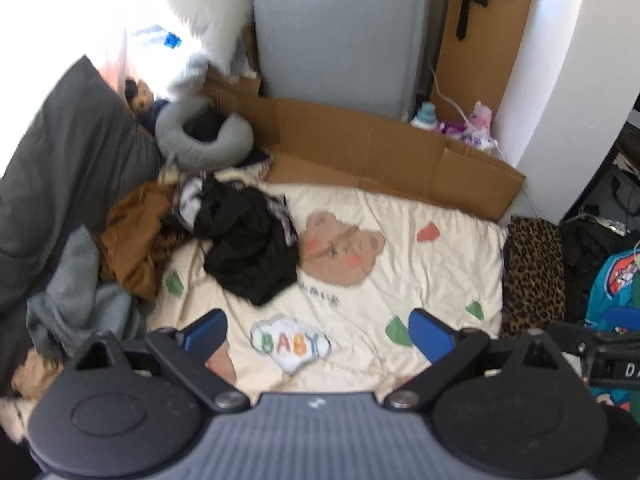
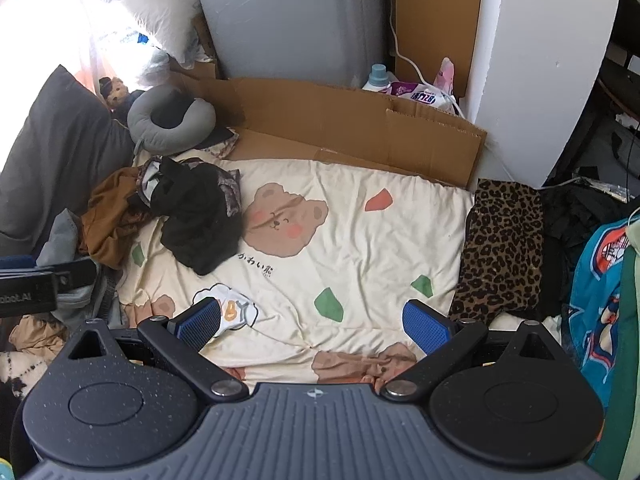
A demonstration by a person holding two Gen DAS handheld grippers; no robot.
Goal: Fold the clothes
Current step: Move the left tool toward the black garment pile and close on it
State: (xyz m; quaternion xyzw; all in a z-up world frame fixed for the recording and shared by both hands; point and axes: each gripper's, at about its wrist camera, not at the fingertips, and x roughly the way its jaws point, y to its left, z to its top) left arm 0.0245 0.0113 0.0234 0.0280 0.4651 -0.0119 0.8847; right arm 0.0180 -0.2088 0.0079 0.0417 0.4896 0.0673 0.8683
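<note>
Overhead, both grippers hang above a cream bear-print blanket (image 2: 360, 248), neither touching any cloth. The left gripper (image 1: 318, 330) has its blue-padded jaws spread wide with nothing between them; the right gripper (image 2: 312, 322) is spread just as wide and equally empty. A crumpled black garment (image 2: 198, 220) lies on the blanket's far-left part, beside the printed bear face. Further left sit a brown garment (image 1: 134, 240) and a grey-green one (image 1: 76, 292), heaped together. At the right edge rests a leopard-print cloth (image 2: 502, 244), apparently folded flat, though the fisheye view distorts it. Cardboard (image 2: 352, 124) lines the far side.
</note>
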